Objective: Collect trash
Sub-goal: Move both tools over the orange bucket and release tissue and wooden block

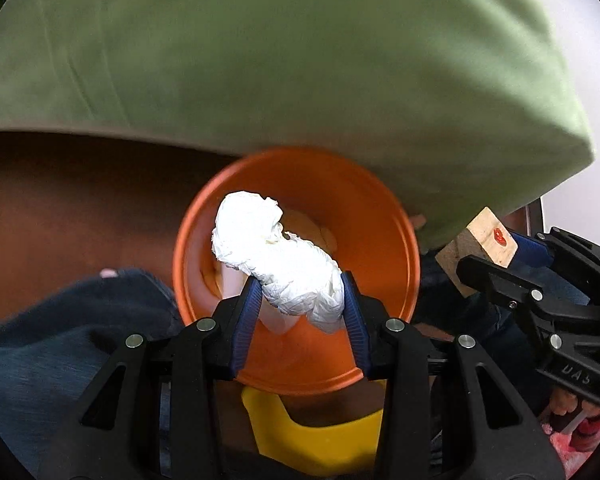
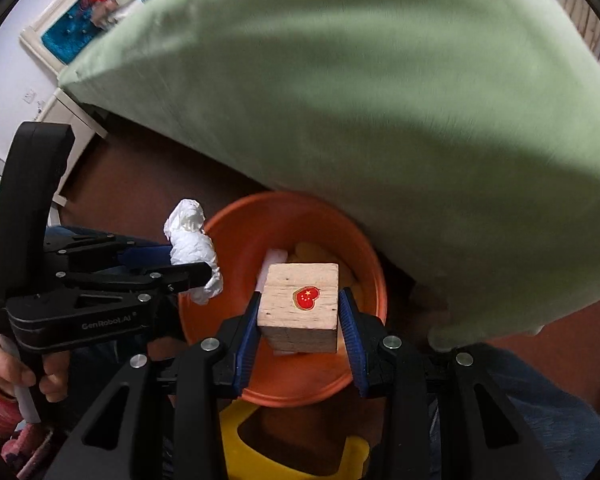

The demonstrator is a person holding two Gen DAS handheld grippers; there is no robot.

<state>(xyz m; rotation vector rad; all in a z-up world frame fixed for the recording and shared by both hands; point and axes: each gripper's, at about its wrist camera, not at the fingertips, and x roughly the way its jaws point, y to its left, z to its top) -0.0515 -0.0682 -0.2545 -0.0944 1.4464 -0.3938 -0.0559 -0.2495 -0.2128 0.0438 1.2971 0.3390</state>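
The left hand-held gripper [image 1: 302, 300] is clenched on a crumpled paper wad [image 1: 274, 254], its long axis running forward past the fingertips, directly above the orange bin [image 1: 388, 224]. The right hand-held gripper [image 2: 299, 312] grasps 1 wooden block [image 2: 300, 300], also right over the bin's mouth.

Both fisheye views bow strongly toward black corners. Light is moderate and indoor. Beyond the fingers, the green cushion [image 1: 284, 60] is smeared by motion blur, with a broad shadow across it in the right wrist view. Between the left fingers, the white tissue wad [image 1: 276, 252] glares, nearly blown out.
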